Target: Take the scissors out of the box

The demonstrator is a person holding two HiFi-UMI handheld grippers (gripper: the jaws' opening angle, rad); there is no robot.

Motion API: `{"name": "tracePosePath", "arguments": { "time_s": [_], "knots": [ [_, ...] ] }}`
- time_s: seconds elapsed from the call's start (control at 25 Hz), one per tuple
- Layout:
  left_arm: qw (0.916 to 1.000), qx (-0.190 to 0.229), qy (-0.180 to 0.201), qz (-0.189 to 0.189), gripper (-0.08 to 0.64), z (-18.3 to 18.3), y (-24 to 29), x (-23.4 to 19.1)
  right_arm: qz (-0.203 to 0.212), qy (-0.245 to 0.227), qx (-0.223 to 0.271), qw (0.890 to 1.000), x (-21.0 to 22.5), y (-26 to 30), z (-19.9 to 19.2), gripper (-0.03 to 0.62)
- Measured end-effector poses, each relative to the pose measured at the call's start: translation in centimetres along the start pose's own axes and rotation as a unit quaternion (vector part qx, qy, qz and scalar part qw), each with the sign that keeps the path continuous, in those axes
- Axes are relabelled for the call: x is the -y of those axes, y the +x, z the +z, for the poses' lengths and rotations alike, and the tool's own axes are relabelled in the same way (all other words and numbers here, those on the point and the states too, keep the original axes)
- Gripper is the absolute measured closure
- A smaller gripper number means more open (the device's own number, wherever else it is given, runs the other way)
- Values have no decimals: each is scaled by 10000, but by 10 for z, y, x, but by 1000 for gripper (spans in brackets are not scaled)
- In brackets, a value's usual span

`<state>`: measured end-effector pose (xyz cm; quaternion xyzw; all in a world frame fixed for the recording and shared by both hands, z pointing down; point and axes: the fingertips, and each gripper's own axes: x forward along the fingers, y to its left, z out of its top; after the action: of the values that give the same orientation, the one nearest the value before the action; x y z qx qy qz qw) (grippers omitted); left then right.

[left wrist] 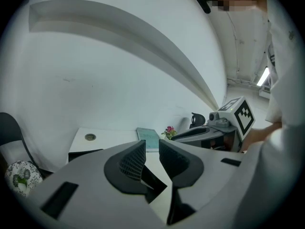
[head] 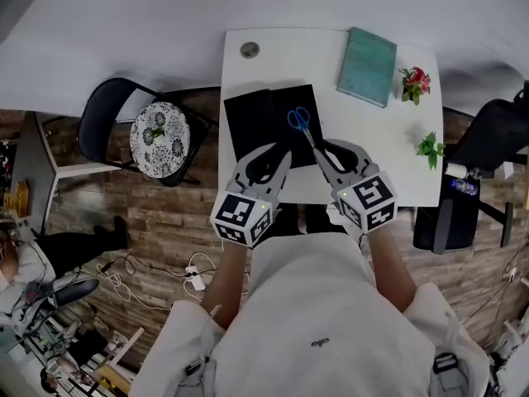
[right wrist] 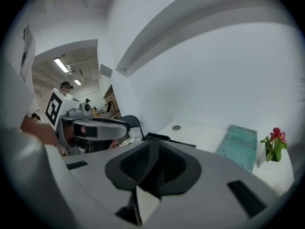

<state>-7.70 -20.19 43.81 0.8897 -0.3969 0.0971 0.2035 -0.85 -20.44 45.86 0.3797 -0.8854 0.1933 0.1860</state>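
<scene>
Blue-handled scissors lie on the right part of a flat black box on the white table, blades pointing toward me. Both grippers hover at the table's near edge, level and facing the wall. My left gripper sits over the box's near edge, with a narrow gap between its pads and nothing in it. My right gripper has its tips just by the blade ends; its jaws meet, and its own view shows nothing held. The box edge shows beyond them.
A teal book, a red flower and a small green plant sit on the table's right side. A cable hole is at back left. A chair with a patterned cushion stands left, a black chair right.
</scene>
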Motion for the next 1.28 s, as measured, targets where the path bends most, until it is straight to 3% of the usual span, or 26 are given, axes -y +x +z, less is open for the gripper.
{"name": "tracePosePath", "arguments": {
  "time_s": [0.32, 0.6, 0.88, 1.28],
  "knots": [
    [9975, -367, 170, -572, 463, -5, 25, -29, -738, 422, -484, 9952, 25, 47, -19, 525],
    [9944, -589, 152, -859, 463, -17, 39, -51, -1065, 764, -935, 9870, 39, 90, -42, 525],
    [9925, -697, 113, -1001, 463, -22, 44, -69, -1560, 902, -1457, 9728, 54, 119, -67, 518],
    [9917, -760, -105, -1030, 463, -27, 49, -100, -1840, 1082, -2005, 9562, 69, 156, -102, 512]
  ]
}}
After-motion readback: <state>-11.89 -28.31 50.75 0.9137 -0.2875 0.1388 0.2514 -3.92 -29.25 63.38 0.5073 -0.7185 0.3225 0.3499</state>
